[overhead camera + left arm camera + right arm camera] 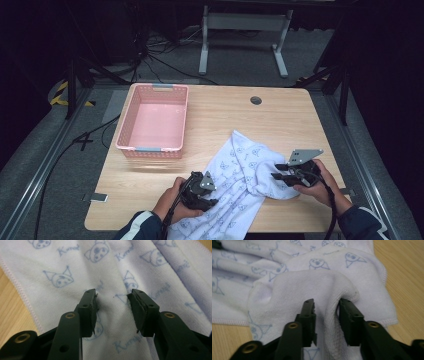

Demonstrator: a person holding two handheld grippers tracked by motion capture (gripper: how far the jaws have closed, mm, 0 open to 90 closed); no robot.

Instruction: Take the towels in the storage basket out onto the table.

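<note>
— What's the big picture?

— A wooden desk [280, 120] in a dark room, grey floor around it and a white frame standing beyond the far edge. A pink basket [153, 148] sits on the far left of the desk, nothing in it that I can see. A white towel [240, 175] printed with little blue faces lies rumpled on the near half, between my two hands. Its long axis runs slantwise, from the far middle of the desk down to the near edge, where it hangs over a little.

— Which hand is nearer to it?

— Both are on it. My left gripper [206, 192] rests on the towel's near left part, and my right gripper [280, 176] is at its right edge, well apart from the basket.

— And the fingers?

— On the left, the fingers [89, 311] stand partly apart over flat cloth. The towel lies under the gap, and I can't see it pinched. On the right, the fingers [310, 320] have a raised fold of towel between them. The fold bulges over the tips and looks squeezed, so I judge that side is gripping.

— So the next move?

— Probably lifting the right edge across toward the left.
</note>
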